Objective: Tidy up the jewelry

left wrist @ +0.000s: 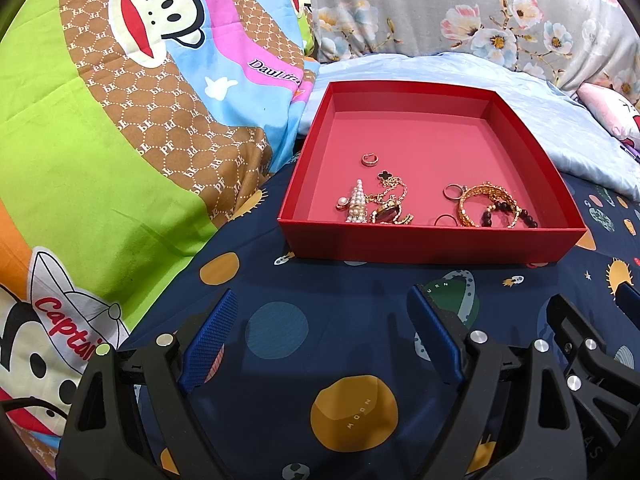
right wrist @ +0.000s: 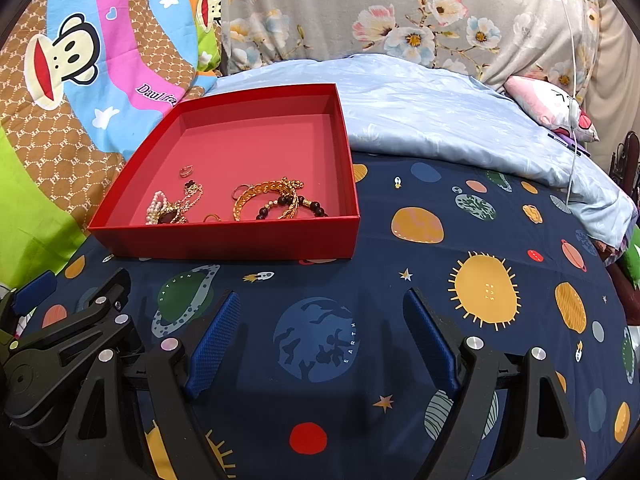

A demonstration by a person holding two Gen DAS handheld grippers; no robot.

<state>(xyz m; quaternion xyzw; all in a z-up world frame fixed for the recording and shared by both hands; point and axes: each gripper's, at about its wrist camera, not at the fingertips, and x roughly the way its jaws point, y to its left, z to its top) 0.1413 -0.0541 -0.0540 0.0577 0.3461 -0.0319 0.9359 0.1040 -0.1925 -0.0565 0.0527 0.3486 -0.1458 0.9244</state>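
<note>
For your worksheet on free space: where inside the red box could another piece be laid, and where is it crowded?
Free: the red box floor's far half, beyond the small ring, up to the back wall. Crowded: the near strip, pearls to gold bangle.

One red box [left wrist: 432, 242] sits on a navy planet-print sheet [left wrist: 280, 360]. Inside it lie one gold bangle [left wrist: 476, 204], one dark-bead bracelet [left wrist: 506, 213], three small rings [left wrist: 370, 159], one pearl hair clip [left wrist: 357, 202] and a tangle of gold chain [left wrist: 394, 200] too knotted to count. Two grippers, left [left wrist: 322, 334] and right [right wrist: 322, 334], are in view.
</note>
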